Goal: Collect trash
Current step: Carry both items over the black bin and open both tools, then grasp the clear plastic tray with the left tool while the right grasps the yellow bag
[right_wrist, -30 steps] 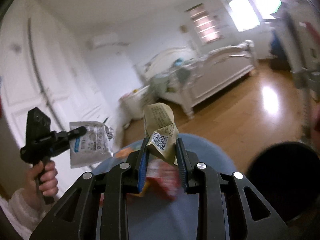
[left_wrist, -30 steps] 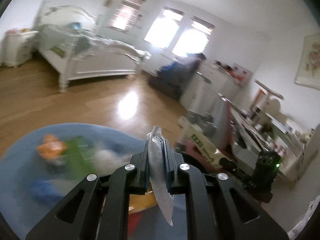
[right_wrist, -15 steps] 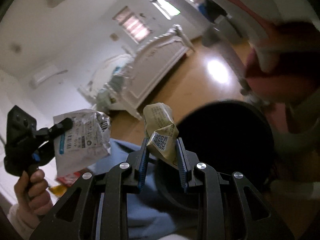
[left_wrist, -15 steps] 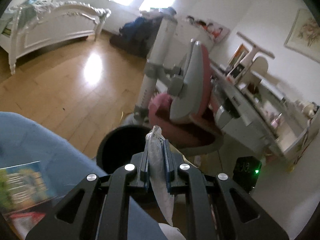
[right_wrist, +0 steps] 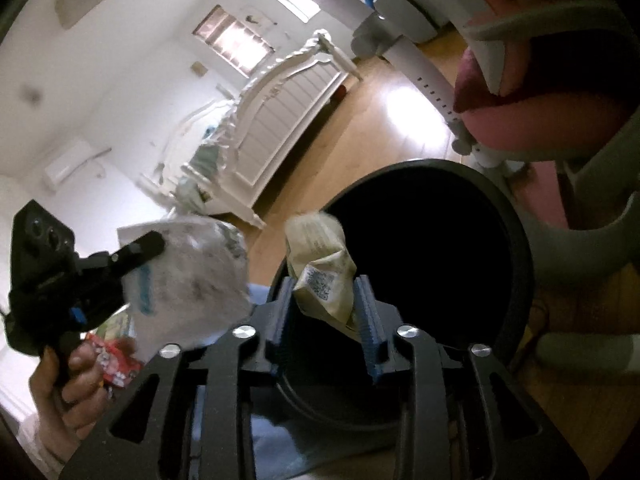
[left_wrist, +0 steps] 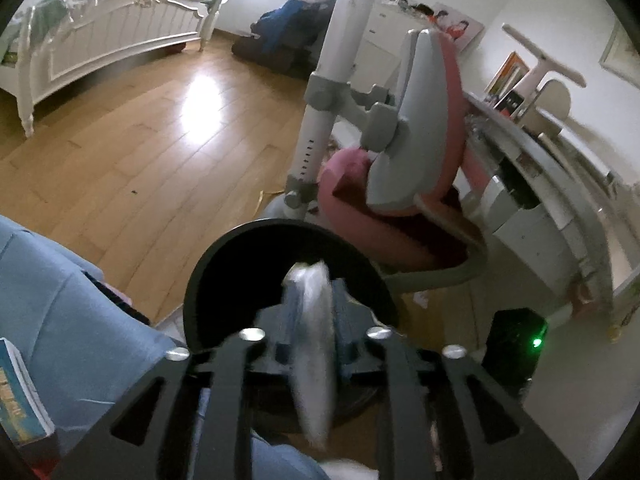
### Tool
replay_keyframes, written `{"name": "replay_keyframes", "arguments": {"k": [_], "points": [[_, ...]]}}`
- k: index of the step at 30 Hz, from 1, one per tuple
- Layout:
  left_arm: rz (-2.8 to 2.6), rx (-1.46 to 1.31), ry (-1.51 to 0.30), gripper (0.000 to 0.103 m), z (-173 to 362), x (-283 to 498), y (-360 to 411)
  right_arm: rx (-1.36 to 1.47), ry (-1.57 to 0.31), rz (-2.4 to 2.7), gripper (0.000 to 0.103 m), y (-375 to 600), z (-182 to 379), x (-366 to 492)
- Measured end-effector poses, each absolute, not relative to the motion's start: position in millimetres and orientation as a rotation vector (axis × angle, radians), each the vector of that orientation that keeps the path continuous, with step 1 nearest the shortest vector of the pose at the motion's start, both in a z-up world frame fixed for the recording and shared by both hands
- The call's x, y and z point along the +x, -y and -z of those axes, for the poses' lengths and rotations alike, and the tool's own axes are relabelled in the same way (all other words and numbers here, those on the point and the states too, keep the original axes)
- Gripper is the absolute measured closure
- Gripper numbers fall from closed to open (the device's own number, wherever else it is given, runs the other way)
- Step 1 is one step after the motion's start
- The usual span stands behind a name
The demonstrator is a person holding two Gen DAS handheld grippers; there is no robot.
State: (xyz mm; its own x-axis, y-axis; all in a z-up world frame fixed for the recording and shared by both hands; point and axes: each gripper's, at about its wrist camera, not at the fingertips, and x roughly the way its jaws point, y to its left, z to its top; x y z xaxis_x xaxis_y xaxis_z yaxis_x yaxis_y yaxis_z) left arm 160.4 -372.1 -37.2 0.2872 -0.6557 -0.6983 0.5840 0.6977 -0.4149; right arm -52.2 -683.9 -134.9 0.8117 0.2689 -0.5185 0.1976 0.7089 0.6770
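A black round trash bin (left_wrist: 248, 280) stands on the floor by the blue bed edge; it also shows in the right wrist view (right_wrist: 432, 240). My left gripper (left_wrist: 312, 304) holds a white-silver wrapper (left_wrist: 312, 344) over the bin's near rim; its jaws look slightly parted and the wrapper is blurred. In the right wrist view the same left gripper (right_wrist: 156, 240) and white wrapper (right_wrist: 188, 280) show at left. My right gripper (right_wrist: 324, 300) has a crumpled beige wrapper (right_wrist: 320, 276) between its jaws above the bin's mouth; the jaws stand wider than the wrapper.
A pink and grey chair (left_wrist: 404, 168) stands just behind the bin, with a white desk (left_wrist: 540, 168) to the right. Wooden floor (left_wrist: 132, 160) lies ahead, with a white bed frame (left_wrist: 100, 40) beyond. Blue bedding (left_wrist: 60, 320) with a book (left_wrist: 20, 396) is at left. Red packets (right_wrist: 112, 360) lie on it.
Both grippers moved further over the black bin. The jaws of both have widened around their wrappers, and the left wrapper is now blurred.
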Motion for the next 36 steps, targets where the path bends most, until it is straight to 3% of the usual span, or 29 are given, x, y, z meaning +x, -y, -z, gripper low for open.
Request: {"name": "replay_keyframes", "arguments": {"k": [1,3,17,24,29,32,34,36], "points": [[0.823,-0.080,-0.966,0.040,35,158,370,0.802,-0.624,-0.030,0.028,684,132,-56],[0.817,-0.072,-0.924,0.023,27,153,366,0.803,-0.607,-0.035,0.027,684,125,-58],[0.790,-0.122,-0.749,0.021,-48,100,271,0.641,-0.563,-0.173,0.027,604,51,-60],[0.602,-0.213,-0.695,0.021,-60,83,157,0.505,-0.560,-0.343,0.028,517,7,-52],[0.418,-0.330,-0.716,0.021,-41,87,58,0.375,-0.586,-0.488,0.028,439,-17,-45],[0.342,-0.368,-0.773,0.024,-19,98,16,0.234,-0.603,-0.571,0.028,388,-27,-44],[0.335,-0.375,-0.821,0.039,-5,107,0,0.124,-0.611,-0.626,0.028,353,-34,-44],[0.341,-0.355,-0.866,0.044,8,117,-4,0.015,-0.626,-0.671,0.028,320,-40,-41]]}}
